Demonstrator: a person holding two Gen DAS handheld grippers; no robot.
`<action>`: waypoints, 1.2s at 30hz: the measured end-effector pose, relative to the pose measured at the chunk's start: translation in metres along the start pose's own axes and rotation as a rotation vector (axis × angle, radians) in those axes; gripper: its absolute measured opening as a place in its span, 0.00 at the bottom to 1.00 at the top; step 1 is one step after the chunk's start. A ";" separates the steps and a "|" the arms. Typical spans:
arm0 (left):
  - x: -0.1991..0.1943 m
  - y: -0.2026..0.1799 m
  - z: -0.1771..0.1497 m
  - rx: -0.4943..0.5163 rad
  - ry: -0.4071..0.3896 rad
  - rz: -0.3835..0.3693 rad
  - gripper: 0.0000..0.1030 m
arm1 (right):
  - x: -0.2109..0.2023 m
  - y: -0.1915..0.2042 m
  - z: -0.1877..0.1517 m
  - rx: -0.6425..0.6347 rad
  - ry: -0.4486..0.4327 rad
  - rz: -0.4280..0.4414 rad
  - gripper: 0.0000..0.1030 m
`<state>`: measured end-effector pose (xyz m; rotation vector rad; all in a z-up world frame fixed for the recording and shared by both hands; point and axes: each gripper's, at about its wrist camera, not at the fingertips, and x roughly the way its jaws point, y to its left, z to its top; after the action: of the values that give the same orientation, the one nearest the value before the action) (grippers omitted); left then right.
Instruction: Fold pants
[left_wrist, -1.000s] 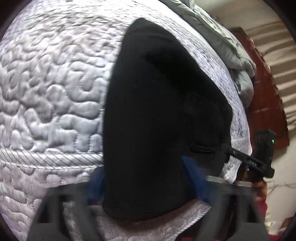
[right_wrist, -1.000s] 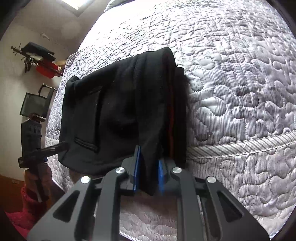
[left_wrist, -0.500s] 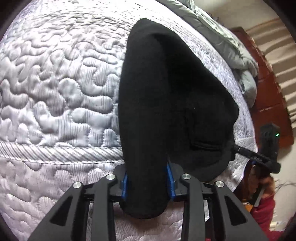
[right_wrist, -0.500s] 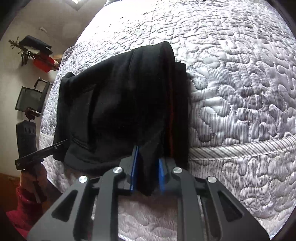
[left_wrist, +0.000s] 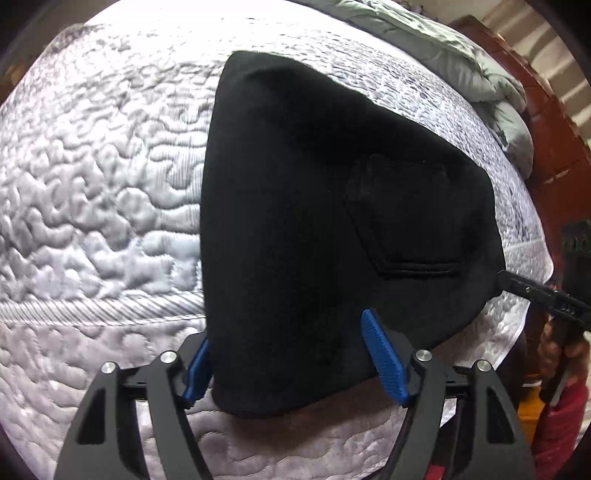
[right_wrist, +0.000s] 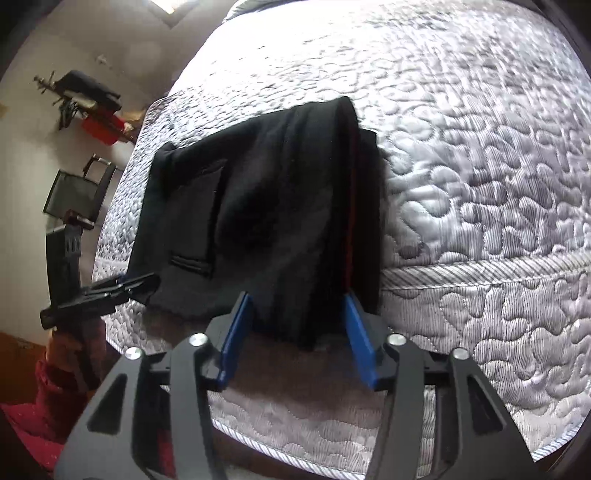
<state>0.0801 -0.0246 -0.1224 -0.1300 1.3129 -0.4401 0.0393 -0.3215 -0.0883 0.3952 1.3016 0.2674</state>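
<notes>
The black pants (left_wrist: 314, 221) lie folded on the quilted grey bedspread (left_wrist: 92, 184), near its front edge, with a back pocket facing up. They also show in the right wrist view (right_wrist: 266, 221), with a thin red seam along the right fold. My left gripper (left_wrist: 295, 354) is open, its blue pads either side of the pants' near edge. My right gripper (right_wrist: 295, 332) is open too, its blue pads spread around the near end of the folded leg. Each gripper shows at the side of the other's view.
The bedspread (right_wrist: 480, 184) stretches wide around the pants. A grey duvet (left_wrist: 461, 62) is bunched at the far right by a dark wooden headboard (left_wrist: 554, 129). A chair (right_wrist: 77, 192) and a wall rack (right_wrist: 85, 99) stand left of the bed.
Both grippers have opened and let go of the pants, which now rest flat on the bed. Half a second ago each was shut on a fold of black cloth.
</notes>
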 end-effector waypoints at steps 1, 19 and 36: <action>0.004 0.002 -0.004 -0.012 0.000 -0.008 0.73 | 0.001 -0.002 0.001 -0.006 0.000 -0.007 0.27; -0.015 0.006 0.009 0.023 -0.023 0.035 0.77 | -0.017 -0.007 0.001 -0.027 0.003 -0.136 0.37; 0.018 -0.014 0.033 0.041 0.035 0.063 0.82 | 0.023 0.000 0.028 -0.010 0.095 -0.222 0.70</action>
<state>0.1119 -0.0490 -0.1253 -0.0468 1.3375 -0.4171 0.0719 -0.3162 -0.1026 0.2291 1.4235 0.1072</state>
